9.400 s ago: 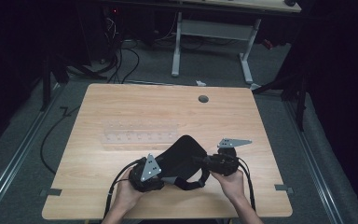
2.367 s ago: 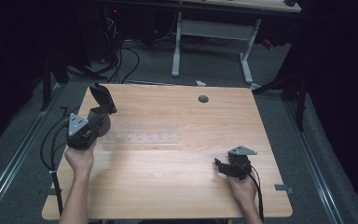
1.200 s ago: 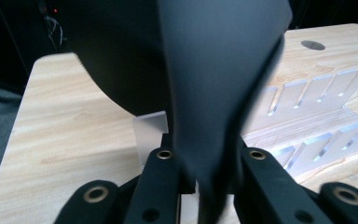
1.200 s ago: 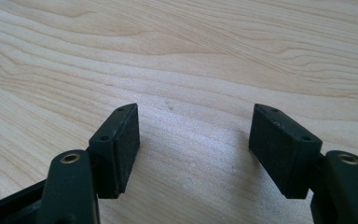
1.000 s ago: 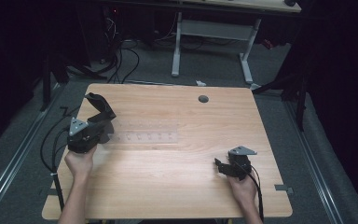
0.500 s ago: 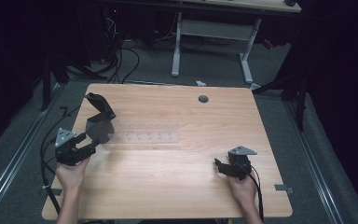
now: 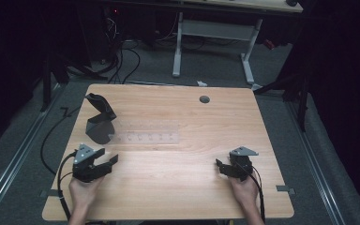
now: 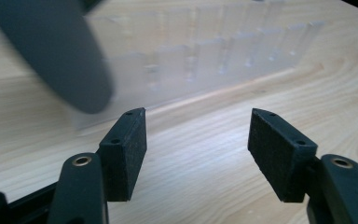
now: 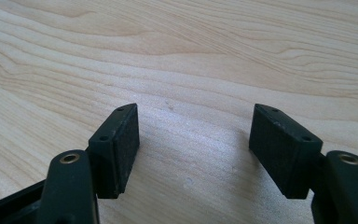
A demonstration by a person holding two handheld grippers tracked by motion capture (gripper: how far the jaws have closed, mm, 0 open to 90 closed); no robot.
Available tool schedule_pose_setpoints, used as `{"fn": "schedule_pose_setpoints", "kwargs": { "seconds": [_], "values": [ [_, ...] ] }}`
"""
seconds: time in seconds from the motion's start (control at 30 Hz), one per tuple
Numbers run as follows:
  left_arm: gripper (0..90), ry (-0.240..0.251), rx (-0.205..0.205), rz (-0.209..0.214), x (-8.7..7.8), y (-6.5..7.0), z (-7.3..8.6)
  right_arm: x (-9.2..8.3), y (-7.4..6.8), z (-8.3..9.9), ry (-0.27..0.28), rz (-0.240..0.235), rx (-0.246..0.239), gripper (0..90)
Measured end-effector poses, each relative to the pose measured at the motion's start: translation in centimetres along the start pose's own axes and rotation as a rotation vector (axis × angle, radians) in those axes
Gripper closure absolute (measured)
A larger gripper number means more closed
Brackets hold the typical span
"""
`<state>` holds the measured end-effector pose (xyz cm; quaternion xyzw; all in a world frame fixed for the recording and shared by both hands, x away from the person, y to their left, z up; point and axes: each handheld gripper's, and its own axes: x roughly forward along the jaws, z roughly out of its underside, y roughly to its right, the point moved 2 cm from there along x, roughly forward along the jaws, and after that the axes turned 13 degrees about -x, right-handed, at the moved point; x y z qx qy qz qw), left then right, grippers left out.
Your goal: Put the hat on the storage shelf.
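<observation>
My left gripper (image 7: 104, 157) sits low over the front-left part of the tabletop (image 7: 187, 187), held in the left hand (image 7: 83, 192), its jaws spread wide with nothing between them. In the left gripper view the two black pads (image 8: 129, 149) frame bare wood, and just beyond them lies a clear plastic rack (image 8: 214, 60) with rows of small compartments — its near edge rests flat on the wood. A dark grey folded piece (image 8: 51, 51) overlaps the rack's end there, blurred and close to the lens.

From the high view I see that dark piece (image 7: 99, 121) standing on the left side of the tabletop, bent over at the top, its base touching the left end of the clear rack (image 7: 145, 138). The left gripper is near it, on the side toward me, but apart from it.

My right gripper (image 7: 221, 168) rests at the front-right, in the right hand (image 7: 244, 193), well apart from the rack. Its jaws are also parted and empty — the right gripper view shows plain wood grain between the pads (image 9: 121, 144).

A round grommet (image 7: 204, 99) sits near the far edge.
</observation>
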<state>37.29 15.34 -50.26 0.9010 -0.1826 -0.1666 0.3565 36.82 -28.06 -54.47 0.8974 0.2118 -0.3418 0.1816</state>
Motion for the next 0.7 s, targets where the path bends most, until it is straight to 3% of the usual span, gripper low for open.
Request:
{"fn": "schedule_pose_setpoints", "kwargs": {
  "seconds": [0.03,0.13,0.23,0.5,0.53,0.7],
  "values": [
    [37.7,-0.037,0.022,-0.006,0.9,0.3,1.1,0.0,0.0,0.0,0.0,0.0,0.0,33.6],
    [37.6,-0.075,0.075,-0.016,2.1,0.8,2.6,0.0,0.0,0.0,0.0,0.0,0.0,33.6],
    [37.5,-0.112,0.092,-0.032,3.2,0.7,3.8,0.0,0.0,0.0,0.0,0.0,0.0,33.6],
    [34.4,-0.168,0.121,-0.089,4.8,-0.3,5.5,0.0,0.0,0.0,0.001,0.0,0.001,33.7],
    [30.3,-0.162,0.132,-0.077,4.9,-0.4,5.7,0.0,0.0,0.0,0.001,0.0,0.001,33.9],
    [26.8,-0.151,0.14,-0.096,5.1,-0.4,5.8,0.0,0.0,0.0,0.002,-0.002,0.0,34.5]
  ]
}}
